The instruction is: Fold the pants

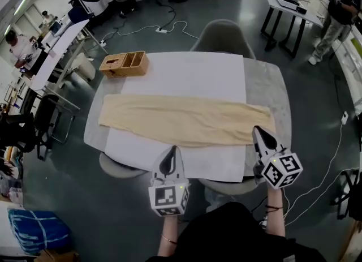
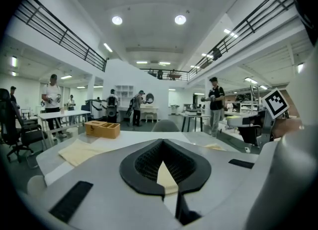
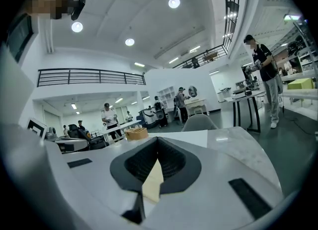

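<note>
The beige pants (image 1: 186, 120) lie flat and stretched from left to right across the white sheet (image 1: 192, 74) on the table. My left gripper (image 1: 171, 152) hovers at the front edge, just short of the near hem, jaws together. My right gripper (image 1: 259, 132) is also shut, and its tip reaches the pants' right end. I cannot tell whether it touches the cloth. In the left gripper view the pants (image 2: 79, 149) lie ahead on the left, and a sliver of beige shows past the jaws (image 2: 163, 162). The right gripper view shows the same beige sliver beyond the right gripper (image 3: 155, 172).
A wooden box (image 1: 124, 64) with compartments sits at the table's far left corner. A grey chair (image 1: 222, 35) stands behind the grey table (image 1: 266, 85). People and other desks are farther off in the room, and cables run over the floor.
</note>
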{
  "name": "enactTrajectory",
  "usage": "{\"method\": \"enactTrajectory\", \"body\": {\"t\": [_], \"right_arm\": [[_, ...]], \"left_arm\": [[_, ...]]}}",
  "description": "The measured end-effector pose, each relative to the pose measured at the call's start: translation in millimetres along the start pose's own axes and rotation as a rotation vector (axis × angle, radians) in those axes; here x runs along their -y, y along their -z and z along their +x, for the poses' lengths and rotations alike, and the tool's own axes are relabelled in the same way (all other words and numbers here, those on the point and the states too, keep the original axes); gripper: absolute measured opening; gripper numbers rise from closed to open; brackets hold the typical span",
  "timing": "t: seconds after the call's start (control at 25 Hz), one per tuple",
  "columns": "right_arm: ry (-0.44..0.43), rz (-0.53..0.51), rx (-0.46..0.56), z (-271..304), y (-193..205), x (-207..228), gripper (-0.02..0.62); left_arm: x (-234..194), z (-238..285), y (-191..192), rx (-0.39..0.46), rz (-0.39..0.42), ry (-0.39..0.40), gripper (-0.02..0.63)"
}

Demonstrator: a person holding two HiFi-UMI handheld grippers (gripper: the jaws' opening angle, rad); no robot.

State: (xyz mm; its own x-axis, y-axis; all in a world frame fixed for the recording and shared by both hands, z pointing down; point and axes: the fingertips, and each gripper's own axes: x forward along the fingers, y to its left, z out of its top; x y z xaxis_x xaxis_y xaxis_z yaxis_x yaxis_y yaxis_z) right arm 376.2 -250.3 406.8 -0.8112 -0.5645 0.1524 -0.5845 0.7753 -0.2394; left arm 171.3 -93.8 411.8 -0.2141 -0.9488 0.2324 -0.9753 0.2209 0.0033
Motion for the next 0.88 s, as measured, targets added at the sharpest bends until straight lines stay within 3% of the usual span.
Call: {"method": "enactTrajectory", "body": {"t": [0.36, 0.88], "right_arm": [[0.096, 0.060, -0.049, 33, 9, 52, 0.014], [0.229, 0.082, -0.143, 48, 30, 121, 0.014]], "left_arm": [[14, 89, 6, -0.083, -0.006, 0.137, 0.008], [61, 173, 30, -0.209, 0.054, 0.354, 0.008]]}}
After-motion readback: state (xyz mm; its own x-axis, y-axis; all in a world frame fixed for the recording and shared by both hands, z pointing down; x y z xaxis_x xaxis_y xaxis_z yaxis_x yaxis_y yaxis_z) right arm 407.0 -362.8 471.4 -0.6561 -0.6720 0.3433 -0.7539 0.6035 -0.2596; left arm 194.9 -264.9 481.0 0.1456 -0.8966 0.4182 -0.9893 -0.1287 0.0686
